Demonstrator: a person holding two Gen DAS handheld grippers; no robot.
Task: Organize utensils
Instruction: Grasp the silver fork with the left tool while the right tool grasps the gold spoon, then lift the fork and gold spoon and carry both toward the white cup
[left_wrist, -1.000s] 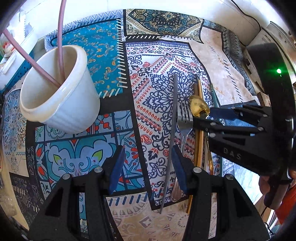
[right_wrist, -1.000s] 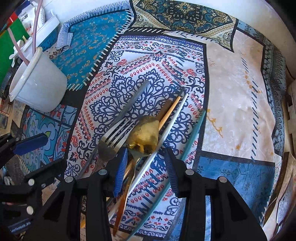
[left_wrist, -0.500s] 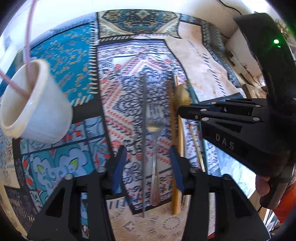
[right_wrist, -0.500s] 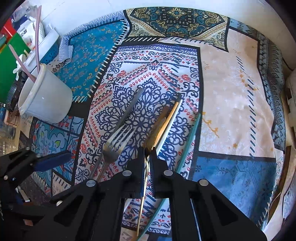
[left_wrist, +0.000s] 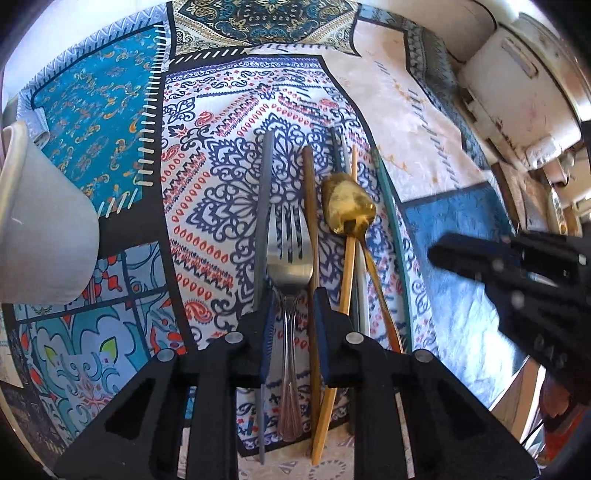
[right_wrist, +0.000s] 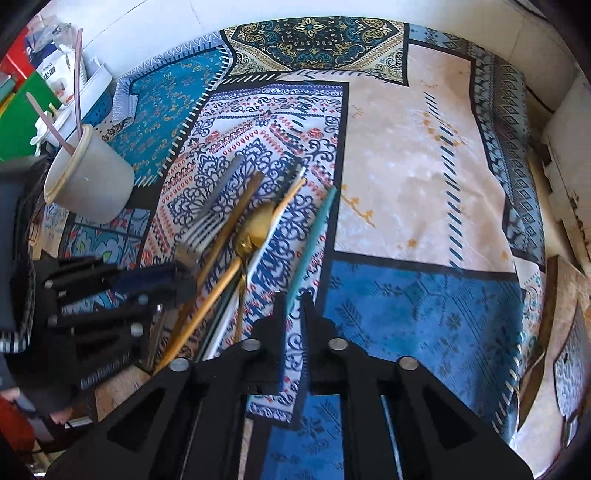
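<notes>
Several utensils lie side by side on the patterned cloth: a grey chopstick (left_wrist: 264, 184), a silver fork (left_wrist: 290, 258), a brown chopstick (left_wrist: 309, 206), a gold spoon (left_wrist: 347, 203) and a teal chopstick (left_wrist: 391, 221). My left gripper (left_wrist: 293, 328) points down over the fork's handle. Its jaws are closing, with the handle between the blue pads and a small gap on each side. My right gripper (right_wrist: 293, 325) hovers over the near end of the teal chopstick (right_wrist: 314, 236); its jaws are opening a little. A white cup (right_wrist: 92, 184) holds two pink chopsticks (right_wrist: 77, 74).
The patchwork tablecloth (right_wrist: 424, 184) covers the table to its right edge, where white boxes (right_wrist: 569, 166) stand. Green and red packaging (right_wrist: 18, 110) and a blue basket crowd the far left behind the cup. The front table edge runs just below the utensils' handles.
My left gripper slid right from the grey chopstick to the fork and narrowed around its handle. My right gripper shut over the gold spoon's handle, then moved right to the teal chopstick and parted slightly.
</notes>
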